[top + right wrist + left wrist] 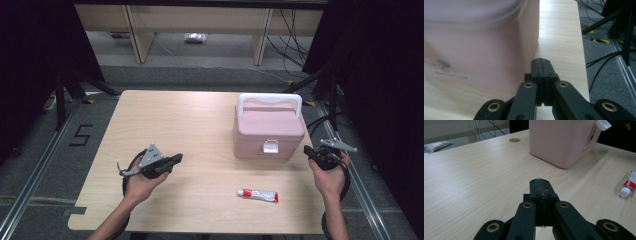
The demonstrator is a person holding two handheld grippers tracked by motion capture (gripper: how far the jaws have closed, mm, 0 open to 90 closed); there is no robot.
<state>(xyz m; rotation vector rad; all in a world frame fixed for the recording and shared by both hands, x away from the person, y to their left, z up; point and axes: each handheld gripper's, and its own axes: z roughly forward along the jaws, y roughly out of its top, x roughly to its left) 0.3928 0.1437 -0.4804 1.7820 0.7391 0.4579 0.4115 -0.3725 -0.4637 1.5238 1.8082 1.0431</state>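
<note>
**2 closed hand-held grippers flank a shut pink box**

The left hand-held gripper (176, 159) hovers over the table (200, 125) with its jaws pressed together and nothing between them; it points toward the pink box (268, 131). The right hand-held gripper (310, 150) sits just beside the box's right wall at the table's right edge, jaws likewise together and empty.

The box stands upright on the right half of the table, lid down, white latch (270, 146) at the front and white handle (269, 101) raised behind. What it holds cannot be seen. A red-and-white tube (257, 195) lies flat on the table in front of the box, apart from it.

Risks, as I judge them: the right gripper is so near the box that a sideways nudge could shove it leftward or twist it. With both pairs of jaws together, neither can take the latch or the tube without opening first. The tube could roll if prodded.
</note>
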